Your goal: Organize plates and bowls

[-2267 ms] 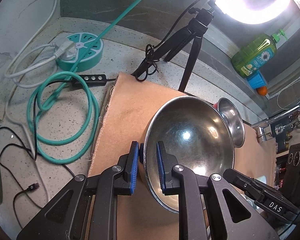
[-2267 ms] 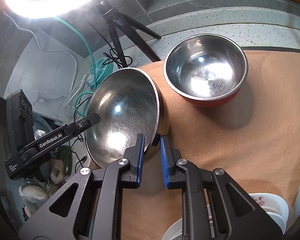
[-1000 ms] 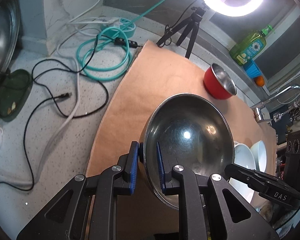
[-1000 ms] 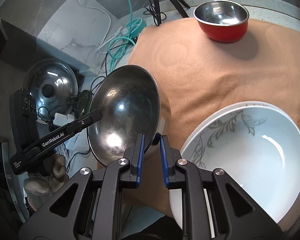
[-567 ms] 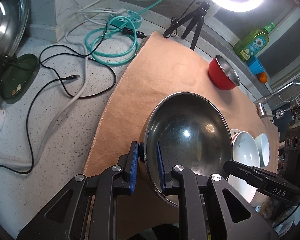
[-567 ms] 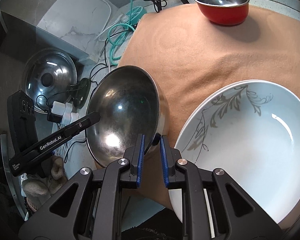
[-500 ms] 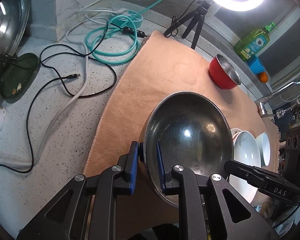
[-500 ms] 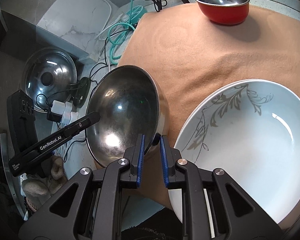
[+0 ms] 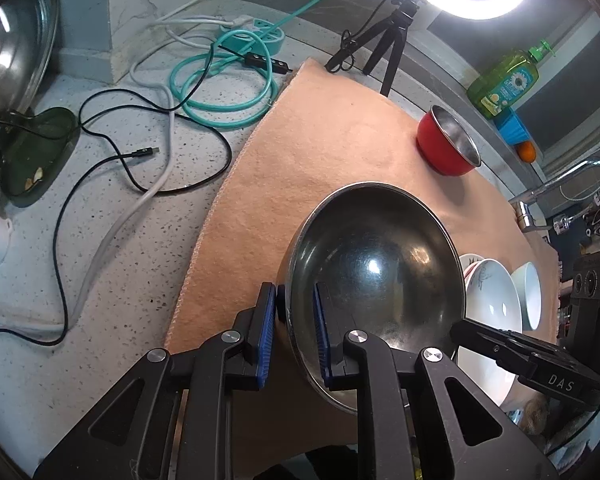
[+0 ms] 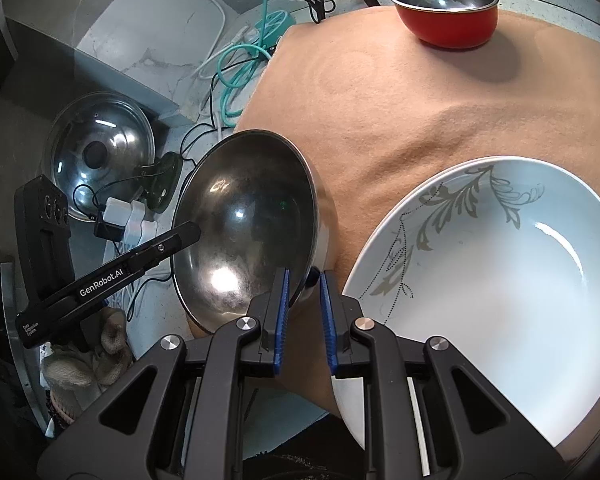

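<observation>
Above the near edge of the peach-coloured felt mat (image 9: 332, 128), both grippers clamp one large, round stainless-steel bowl (image 9: 376, 276) by its rim from opposite sides, so it hangs clear of the cloth. White lettering reads "DAS" on the black arm of the right gripper (image 10: 304, 280) in the left wrist view, at about 4 o'clock; in the right wrist view the left gripper (image 9: 294, 304) carries "GenRobot.AI" on its black arm at 8 o'clock, with smaller print beneath that is too fine to read. The green dish-soap bottle (image 9: 504, 84) at 2 o'clock has a daisy on its label, but its words are illegible. The steel bowl is round, with no long axis; its mouth faces up and tips towards each camera, showing the dark, shiny inside. Each gripper's blue pads (image 9: 266, 336) are closed on the rim, one pad inside the bowl and one outside against the wall, the rim standing upright between them. In the right wrist view the bowl sits at 9 o'clock of the fingers, with a wide white ceramic plate with a grey leaf pattern (image 10: 492, 264) at 3 o'clock on the mat, just beside the bowl. A small red bowl with a steel lining (image 10: 446, 8) stands well apart at 1 o'clock
</observation>
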{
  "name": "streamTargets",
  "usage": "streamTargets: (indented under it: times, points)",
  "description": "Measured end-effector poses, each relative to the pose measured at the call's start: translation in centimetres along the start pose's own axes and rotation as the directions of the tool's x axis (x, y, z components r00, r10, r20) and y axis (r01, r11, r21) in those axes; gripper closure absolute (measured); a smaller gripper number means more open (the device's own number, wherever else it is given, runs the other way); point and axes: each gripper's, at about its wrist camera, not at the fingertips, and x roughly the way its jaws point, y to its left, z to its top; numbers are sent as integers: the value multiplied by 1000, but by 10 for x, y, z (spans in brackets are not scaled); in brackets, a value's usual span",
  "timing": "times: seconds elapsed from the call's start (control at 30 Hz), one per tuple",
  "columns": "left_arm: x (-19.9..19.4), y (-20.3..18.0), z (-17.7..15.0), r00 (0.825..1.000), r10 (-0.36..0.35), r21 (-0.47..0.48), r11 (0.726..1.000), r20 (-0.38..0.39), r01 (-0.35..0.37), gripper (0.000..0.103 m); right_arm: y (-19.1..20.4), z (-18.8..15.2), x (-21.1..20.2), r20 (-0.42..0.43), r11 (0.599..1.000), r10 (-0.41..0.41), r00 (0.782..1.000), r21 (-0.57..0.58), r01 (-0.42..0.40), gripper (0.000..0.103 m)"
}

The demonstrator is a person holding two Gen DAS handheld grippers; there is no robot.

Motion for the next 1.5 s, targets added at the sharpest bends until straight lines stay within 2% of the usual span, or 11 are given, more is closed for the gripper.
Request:
streamTargets:
  times: [0.4,0.77,1.07,1.2,1.5]
  points:
    - [-22,-8,16,998,-1,10,1000,62,0,87,-12,5,-29,60,1000,16,998,22,-17,87]
    - [-20,-57,52,994,-76,101,993,83,67,87,-46,28,-93,196,998,-29,980,60,18,87]
    - [17,-110,96,993,-113,180,978,28,106,87,-89,72,-120,290,989,-83,953,145,41,87]
    - [42,-132,117,995,-101,205,974,10,97,87,-106,95,-114,295,984,-87,952,175,36,87]
    - [94,-151,164,995,-85,167,982,-43,91,87,-139,133,-83,262,969,-91,961,247,24,87]
